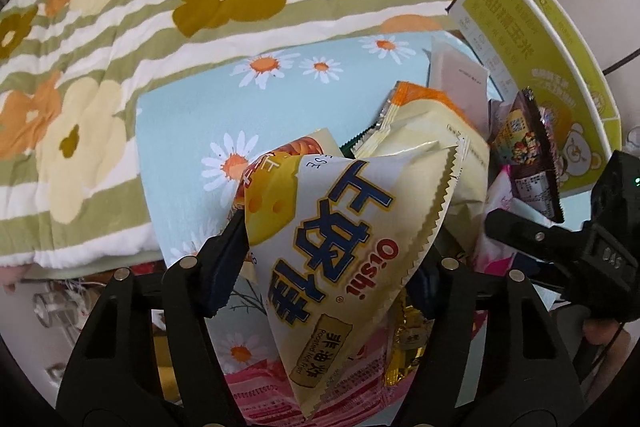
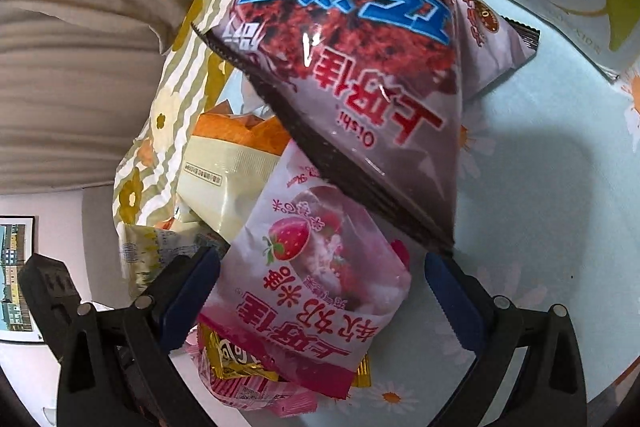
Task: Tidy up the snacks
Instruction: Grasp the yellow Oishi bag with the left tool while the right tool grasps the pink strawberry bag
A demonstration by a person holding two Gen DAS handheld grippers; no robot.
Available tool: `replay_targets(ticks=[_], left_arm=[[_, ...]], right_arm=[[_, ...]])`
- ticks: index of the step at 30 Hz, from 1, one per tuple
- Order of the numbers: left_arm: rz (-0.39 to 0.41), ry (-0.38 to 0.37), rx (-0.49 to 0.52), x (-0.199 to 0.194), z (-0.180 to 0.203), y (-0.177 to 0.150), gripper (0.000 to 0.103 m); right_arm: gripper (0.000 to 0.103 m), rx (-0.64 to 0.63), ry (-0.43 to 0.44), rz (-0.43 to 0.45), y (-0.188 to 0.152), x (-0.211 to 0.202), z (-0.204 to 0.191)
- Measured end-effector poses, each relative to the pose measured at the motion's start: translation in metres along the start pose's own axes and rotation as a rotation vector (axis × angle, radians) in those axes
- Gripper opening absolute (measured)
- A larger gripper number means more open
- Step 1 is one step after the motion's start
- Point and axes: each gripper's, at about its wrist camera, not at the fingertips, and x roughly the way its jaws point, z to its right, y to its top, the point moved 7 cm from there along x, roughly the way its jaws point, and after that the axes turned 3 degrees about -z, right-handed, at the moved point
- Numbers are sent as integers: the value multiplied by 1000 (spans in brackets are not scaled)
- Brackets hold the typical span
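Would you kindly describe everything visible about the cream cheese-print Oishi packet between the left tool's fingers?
The Oishi packet is a glossy, puffy cream film bag with big blue characters, red Oishi lettering, a yellow cheese picture and zigzag seams. It is tilted, one end toward the camera, above the snack pile on the daisy cloth. It sits in the left tool, whose left finger presses its side; the right contact is hidden.

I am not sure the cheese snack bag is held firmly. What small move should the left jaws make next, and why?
Probably close a little more before lifting. The left gripper has its jaws on both sides of the cheese snack bag, which bulges between them, puffy and slippery-looking. The right gripper is open around the strawberry bag.
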Motion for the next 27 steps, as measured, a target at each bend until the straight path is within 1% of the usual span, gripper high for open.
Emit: replay_targets(ticks=[2, 3, 5, 7, 13, 18, 23, 27], left_arm=[[8, -10, -11, -4, -1, 1, 65], [15, -19, -25, -7, -3, 1, 65], [21, -31, -43, -10, -7, 1, 65], [30, -19, -47, -13, -10, 1, 65], [46, -8, -43, -18, -10, -1, 65], [67, -10, -45, -28, -5, -3, 65], [97, -5, -41, -44, -2, -3, 65], [138, -5, -39, -65, 5, -1, 65]], right_arm=[[89, -11, 7, -10, -2, 4, -6], [82, -15, 13, -17, -3, 7, -12], [77, -26, 4, -19, -4, 9, -16], [69, -44, 3, -19, -5, 8, -20], [57, -78, 7, -4, -10, -2, -21], [55, -104, 15, 0, -15, -17, -14], [54, -137, 37, 13, -21, -32, -19], [54, -176, 59, 29, -26, -50, -25]])
